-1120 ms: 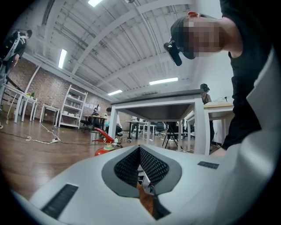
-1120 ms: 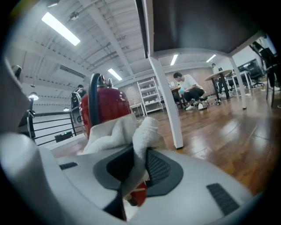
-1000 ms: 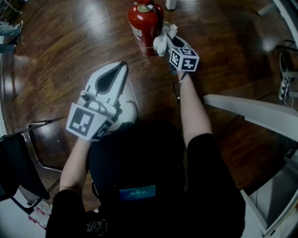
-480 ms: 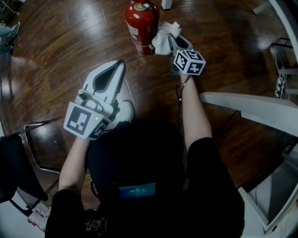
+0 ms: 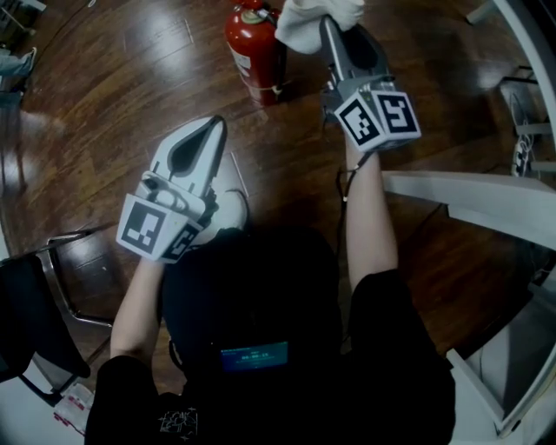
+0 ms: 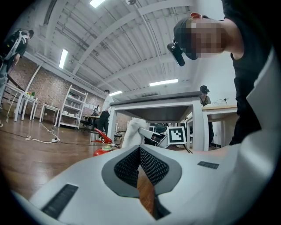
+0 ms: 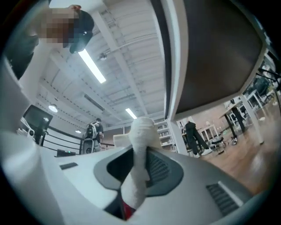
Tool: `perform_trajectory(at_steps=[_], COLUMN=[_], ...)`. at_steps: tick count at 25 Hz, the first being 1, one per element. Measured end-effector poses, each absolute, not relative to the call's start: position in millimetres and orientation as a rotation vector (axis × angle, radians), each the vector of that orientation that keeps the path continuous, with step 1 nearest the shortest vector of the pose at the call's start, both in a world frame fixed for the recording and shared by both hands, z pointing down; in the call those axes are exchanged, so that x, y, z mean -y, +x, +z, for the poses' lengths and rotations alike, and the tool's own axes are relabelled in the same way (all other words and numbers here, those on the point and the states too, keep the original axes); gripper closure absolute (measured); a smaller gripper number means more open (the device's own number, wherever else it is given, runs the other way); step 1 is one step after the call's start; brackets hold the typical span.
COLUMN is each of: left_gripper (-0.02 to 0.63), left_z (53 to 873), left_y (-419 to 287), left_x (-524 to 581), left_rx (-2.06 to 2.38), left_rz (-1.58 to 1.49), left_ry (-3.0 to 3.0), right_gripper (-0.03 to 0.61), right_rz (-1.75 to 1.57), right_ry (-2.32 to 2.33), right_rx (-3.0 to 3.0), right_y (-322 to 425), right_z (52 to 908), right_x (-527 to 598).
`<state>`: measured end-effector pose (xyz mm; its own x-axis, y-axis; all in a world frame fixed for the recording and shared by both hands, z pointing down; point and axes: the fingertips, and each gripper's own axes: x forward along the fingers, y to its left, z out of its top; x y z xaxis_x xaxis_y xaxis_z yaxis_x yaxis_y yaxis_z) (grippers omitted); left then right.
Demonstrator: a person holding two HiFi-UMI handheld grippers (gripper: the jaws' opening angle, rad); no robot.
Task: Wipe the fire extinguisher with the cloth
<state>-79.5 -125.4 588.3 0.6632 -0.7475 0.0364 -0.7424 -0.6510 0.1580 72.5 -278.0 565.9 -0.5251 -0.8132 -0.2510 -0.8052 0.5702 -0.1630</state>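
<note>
The red fire extinguisher (image 5: pixel 252 48) stands upright on the wooden floor at the top of the head view. My right gripper (image 5: pixel 328 24) is raised just to its right, shut on a bunched white cloth (image 5: pixel 317 16) that hangs above and beside the extinguisher's top. In the right gripper view the cloth (image 7: pixel 139 158) is pinched between the jaws and sticks out past them. My left gripper (image 5: pixel 213 130) hangs lower and nearer me, shut with nothing in it. The left gripper view shows the extinguisher (image 6: pixel 102 148) and the cloth (image 6: pixel 131 131) beyond its tips.
A dark metal-framed chair (image 5: pixel 48 287) stands at the lower left. A white table edge (image 5: pixel 469 204) runs along the right. The person's white shoe (image 5: pixel 233 207) is under the left gripper. Another person's foot (image 5: pixel 17 59) shows at the far left.
The right gripper has risen with the cloth from beside the extinguisher's body to above its top. The left gripper has barely moved.
</note>
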Motion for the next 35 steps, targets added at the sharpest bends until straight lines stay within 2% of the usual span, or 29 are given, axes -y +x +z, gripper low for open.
perform_trajectory(at_steps=[3, 7, 15, 26, 31, 35], left_gripper=[0.612, 0.612, 0.612, 0.612, 0.612, 0.612], left_z=[589.2, 591.6, 593.0, 593.7, 593.7, 596.2], left_y=[-79.9, -84.8, -93.6, -95.8, -105.2, -114.6], left_x=[126.0, 127.1, 129.6, 126.7, 130.4, 137.8], left_rx=[1.217, 1.23, 1.227, 1.233, 1.27, 1.32], left_rz=[-0.05, -0.044, -0.075, -0.083, -0.108, -0.083], left_ry=[2.715, 2.695, 2.68, 2.676, 2.662, 2.652], right_gripper=[0.486, 0.488, 0.488, 0.488, 0.488, 0.488], right_rz=[0.098, 0.095, 0.075, -0.395, -0.484, -0.446], right_ry=[-1.366, -1.502, -1.61, -1.664, -1.604, -1.513], right_rx=[-2.613, -2.788, -2.889, -3.091, -3.127, -3.051], right_y=[39.4, 6.7, -1.1, 2.6, 4.5, 11.0], right_z=[566.0, 627.7, 697.1, 842.5, 858.7, 824.3], right_x=[279.4, 298.5, 291.1, 285.3, 269.6, 250.7])
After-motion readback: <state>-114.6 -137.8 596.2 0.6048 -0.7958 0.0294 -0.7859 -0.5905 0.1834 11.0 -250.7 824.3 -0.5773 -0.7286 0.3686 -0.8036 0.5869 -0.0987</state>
